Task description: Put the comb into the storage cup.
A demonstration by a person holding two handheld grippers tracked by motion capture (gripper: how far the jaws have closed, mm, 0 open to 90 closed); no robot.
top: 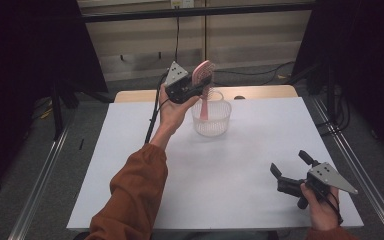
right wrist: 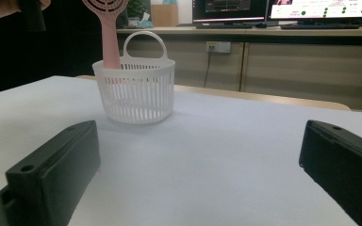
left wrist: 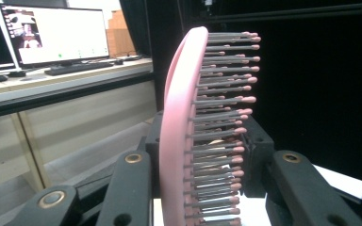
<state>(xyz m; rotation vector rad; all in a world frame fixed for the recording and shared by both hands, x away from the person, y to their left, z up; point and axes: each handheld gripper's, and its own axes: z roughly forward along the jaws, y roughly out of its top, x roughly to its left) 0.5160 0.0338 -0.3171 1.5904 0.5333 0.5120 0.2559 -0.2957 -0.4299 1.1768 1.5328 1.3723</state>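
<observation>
My left gripper is raised over the far middle of the white table and is shut on the head of a pink hairbrush. In the left gripper view the brush stands upright between the two black jaws, bristles to the right. Its handle hangs down into a white slatted basket with a loop handle. My right gripper rests low near the table's front right corner, open, with nothing between its jaws; it points toward the basket.
A wooden desk edge runs behind the white table. A counter with monitors and a keyboard lines the far wall. Metal frame rails flank the table, and cables lie on the floor.
</observation>
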